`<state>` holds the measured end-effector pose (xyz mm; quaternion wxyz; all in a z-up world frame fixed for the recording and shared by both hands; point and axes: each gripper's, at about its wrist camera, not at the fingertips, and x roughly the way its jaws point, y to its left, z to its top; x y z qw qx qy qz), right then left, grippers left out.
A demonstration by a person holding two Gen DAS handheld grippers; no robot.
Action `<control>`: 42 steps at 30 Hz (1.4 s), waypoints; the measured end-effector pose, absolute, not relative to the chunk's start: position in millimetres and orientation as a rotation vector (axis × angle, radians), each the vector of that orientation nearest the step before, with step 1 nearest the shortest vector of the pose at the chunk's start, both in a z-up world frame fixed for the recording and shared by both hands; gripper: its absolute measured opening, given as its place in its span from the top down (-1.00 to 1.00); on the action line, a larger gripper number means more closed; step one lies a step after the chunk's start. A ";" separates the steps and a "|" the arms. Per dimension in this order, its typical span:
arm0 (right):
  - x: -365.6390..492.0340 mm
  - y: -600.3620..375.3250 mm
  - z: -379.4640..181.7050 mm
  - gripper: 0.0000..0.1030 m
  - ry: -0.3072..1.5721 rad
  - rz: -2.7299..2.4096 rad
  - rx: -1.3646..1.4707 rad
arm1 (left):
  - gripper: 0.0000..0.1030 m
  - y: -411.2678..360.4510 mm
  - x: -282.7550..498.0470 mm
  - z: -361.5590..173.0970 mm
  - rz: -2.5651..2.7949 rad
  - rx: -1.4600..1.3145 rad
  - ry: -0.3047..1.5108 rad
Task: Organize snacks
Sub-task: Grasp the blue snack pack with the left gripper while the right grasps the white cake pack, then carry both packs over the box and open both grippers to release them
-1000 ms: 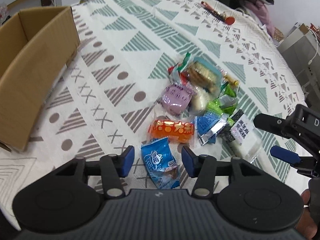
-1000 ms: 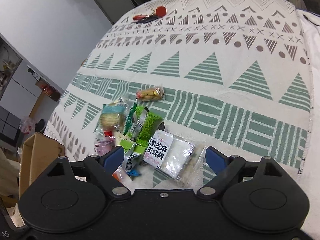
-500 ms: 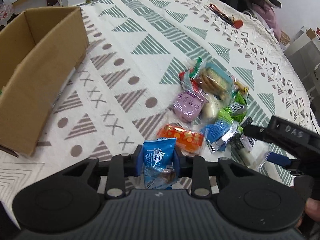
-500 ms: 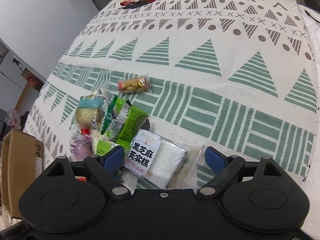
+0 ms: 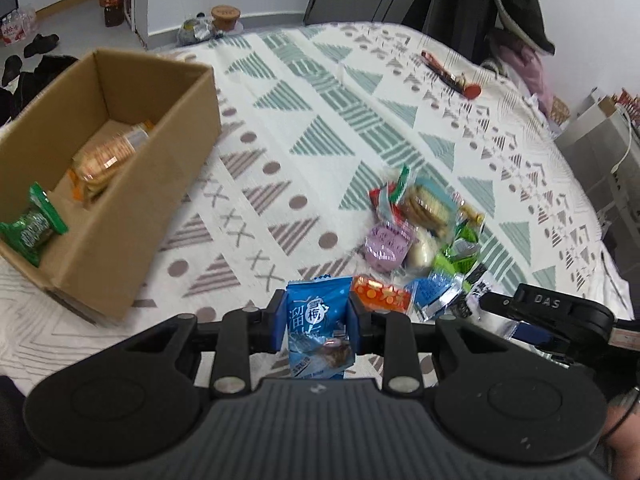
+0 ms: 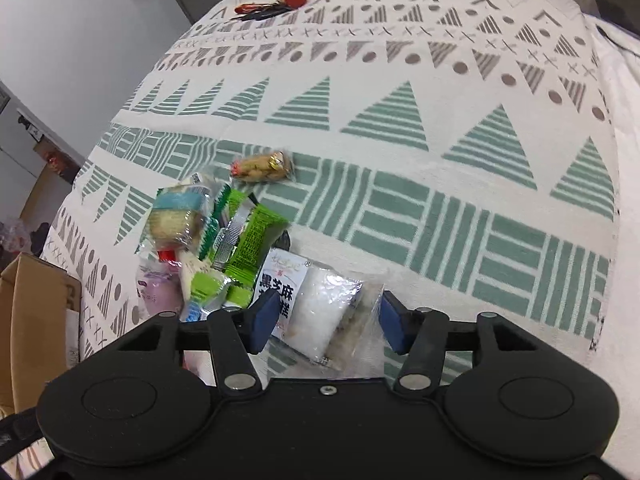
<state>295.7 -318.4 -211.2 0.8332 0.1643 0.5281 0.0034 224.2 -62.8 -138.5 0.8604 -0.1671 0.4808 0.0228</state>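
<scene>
Snacks risked spilling: left gripper point(image 5: 318, 322) pinched the slippery blue foil plum packet point(image 5: 318, 320) only by its edges; right gripper point(image 6: 326, 320) gaped around the clear-wrapped white sesame cake point(image 6: 320, 312).

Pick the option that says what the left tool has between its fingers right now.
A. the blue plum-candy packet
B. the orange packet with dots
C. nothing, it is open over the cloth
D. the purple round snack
A: in the left wrist view the left tool is shut on the blue plum-candy packet, its blue pads pressing both sides, while the orange packet and purple snack lie on the tablecloth.
</scene>
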 end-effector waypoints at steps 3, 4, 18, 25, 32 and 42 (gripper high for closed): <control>305.6 -307.0 -214.1 -0.34 1.140 0.003 0.323 | 0.43 -54.3 221.6 -130.5 0.048 -0.356 0.982; 308.3 -302.3 -213.3 -0.37 1.132 -0.001 0.306 | 0.43 -50.8 221.0 -128.5 0.051 -0.358 0.974; 305.0 -278.9 -219.2 -0.09 1.149 -0.038 0.152 | 0.43 7.0 217.8 -104.1 0.093 -0.385 0.909; 287.2 -277.0 -199.3 -0.01 1.114 -0.001 0.198 | 0.43 33.9 208.3 -82.4 0.108 -0.408 0.862; 276.8 -263.8 -160.0 -0.01 1.050 0.105 0.251 | 0.43 65.8 199.8 -62.6 0.121 -0.402 0.814; 268.4 -210.3 -119.1 -0.01 0.985 0.226 0.235 | 0.43 115.0 197.9 -55.5 0.167 -0.404 0.799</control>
